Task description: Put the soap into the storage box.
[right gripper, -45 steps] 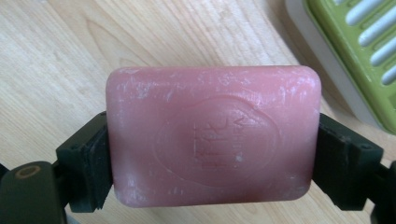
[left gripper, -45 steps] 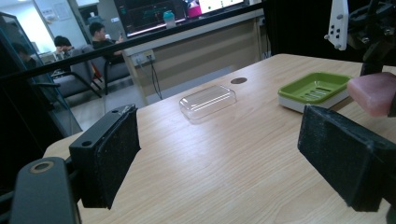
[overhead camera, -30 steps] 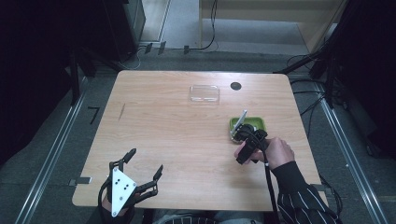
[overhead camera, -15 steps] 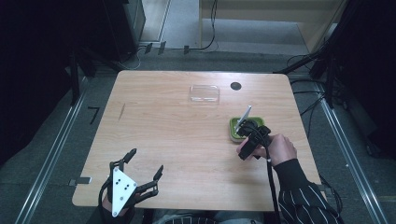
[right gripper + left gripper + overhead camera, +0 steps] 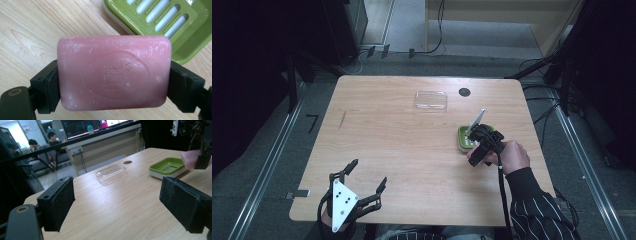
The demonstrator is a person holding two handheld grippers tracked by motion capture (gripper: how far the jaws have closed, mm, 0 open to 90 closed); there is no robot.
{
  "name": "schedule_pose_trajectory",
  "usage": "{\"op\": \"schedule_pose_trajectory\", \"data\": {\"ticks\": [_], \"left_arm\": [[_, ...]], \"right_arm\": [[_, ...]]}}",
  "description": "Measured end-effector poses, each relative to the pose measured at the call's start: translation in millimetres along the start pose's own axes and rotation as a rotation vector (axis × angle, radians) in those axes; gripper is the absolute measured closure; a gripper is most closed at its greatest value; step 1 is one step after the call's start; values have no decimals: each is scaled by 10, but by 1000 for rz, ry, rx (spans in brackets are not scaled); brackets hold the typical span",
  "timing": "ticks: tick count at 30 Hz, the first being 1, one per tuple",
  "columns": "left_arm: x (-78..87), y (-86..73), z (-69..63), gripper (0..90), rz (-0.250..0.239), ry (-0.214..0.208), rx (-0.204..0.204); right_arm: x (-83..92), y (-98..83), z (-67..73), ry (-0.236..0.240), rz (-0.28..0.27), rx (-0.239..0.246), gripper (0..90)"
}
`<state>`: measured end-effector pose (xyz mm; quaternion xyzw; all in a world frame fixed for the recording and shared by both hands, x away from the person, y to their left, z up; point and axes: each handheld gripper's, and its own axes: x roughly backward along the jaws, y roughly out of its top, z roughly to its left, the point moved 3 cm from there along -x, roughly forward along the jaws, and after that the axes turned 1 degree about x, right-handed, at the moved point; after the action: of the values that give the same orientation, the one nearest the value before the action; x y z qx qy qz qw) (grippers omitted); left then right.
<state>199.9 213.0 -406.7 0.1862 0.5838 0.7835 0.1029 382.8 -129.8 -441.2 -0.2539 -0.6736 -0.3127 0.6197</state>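
This is looking like a lab or office workspace: a bare wooden table (image 5: 412,150) is standing on grey flooring between metal rails (image 5: 267,165), cables (image 5: 439,30) are trailing across the floor, and beyond it people are sitting on chairs (image 5: 47,157) under wall screens (image 5: 80,127).

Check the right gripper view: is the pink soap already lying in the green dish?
No, the pink soap is clamped between the right tool's jaws, beside the green dish.
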Motion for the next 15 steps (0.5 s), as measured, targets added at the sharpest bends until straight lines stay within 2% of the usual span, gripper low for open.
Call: {"op": "schedule_pose_trajectory", "data": {"ticks": [8,15], "left_arm": [[-5,1,-11,131,1,-6,-5],[-3,0,-12,131,0,-6,-5]], "right_arm": [[-12,3,-59,-4,1,-21,140],[6,22,-112,-21,-22,-46,140]]}}
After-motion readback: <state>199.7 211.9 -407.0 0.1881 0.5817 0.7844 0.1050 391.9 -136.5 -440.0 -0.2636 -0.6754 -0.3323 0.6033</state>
